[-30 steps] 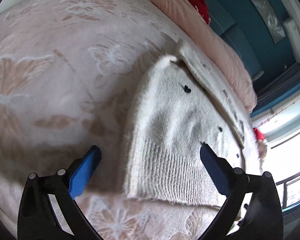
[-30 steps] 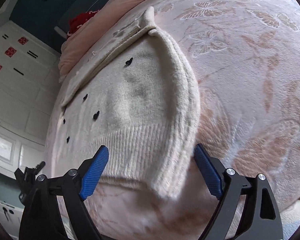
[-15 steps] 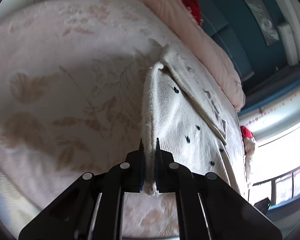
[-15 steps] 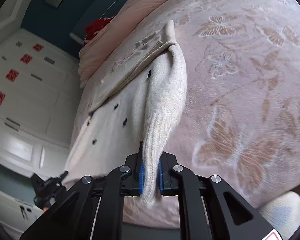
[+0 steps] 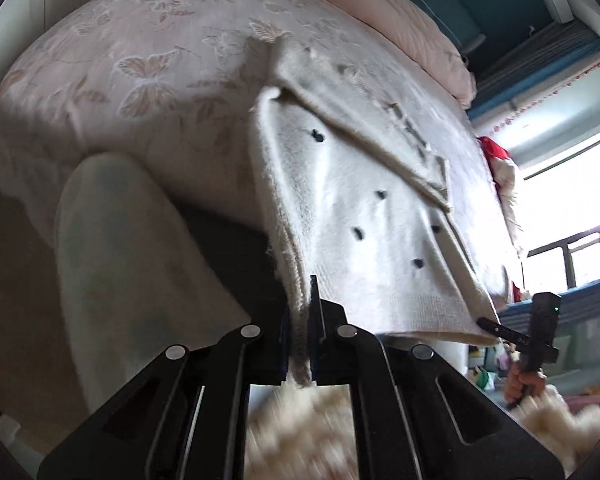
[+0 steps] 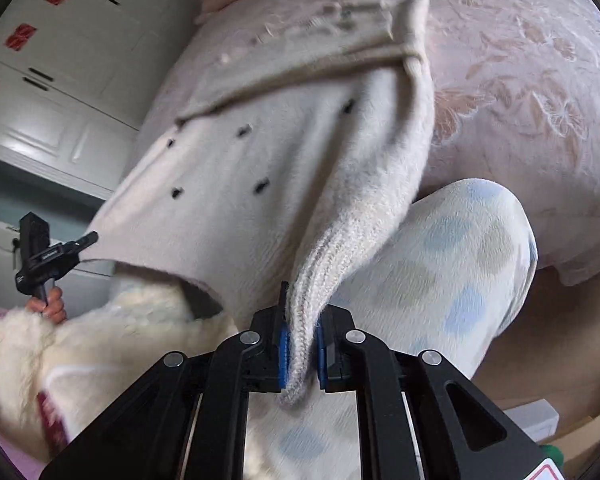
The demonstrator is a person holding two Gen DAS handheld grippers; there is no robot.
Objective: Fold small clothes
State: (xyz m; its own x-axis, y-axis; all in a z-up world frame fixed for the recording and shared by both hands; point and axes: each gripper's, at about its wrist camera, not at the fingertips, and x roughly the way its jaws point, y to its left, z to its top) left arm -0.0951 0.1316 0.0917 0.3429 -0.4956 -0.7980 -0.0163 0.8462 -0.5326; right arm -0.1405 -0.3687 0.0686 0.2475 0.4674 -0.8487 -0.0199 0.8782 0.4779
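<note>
Knit: cream sweater (image 5: 364, 216), black dots, hem lifted off pink bed (image 5: 148, 80).
L gripper (image 5: 300, 320): clamped on hem corner.
R gripper (image 6: 300, 320): clamped on other hem corner.

Sweater (image 5: 364, 216) spread on bed (image 5: 148, 64), hem end drawn off the near edge toward the cameras, collar end farthest away. Left gripper (image 5: 299, 344) clamped on one hem corner, right gripper (image 6: 300, 354) clamped on the other; hem edge stretched between the two. Quilt (image 5: 412, 20) along the far side of the bed, beyond the collar. Knee (image 6: 452, 264) below the bed's near edge, just right of the right-hand hem corner. Cupboards (image 6: 60, 64) left of the bed in the right wrist view. Window (image 5: 572, 208) right of the bed in the left wrist view.
</note>
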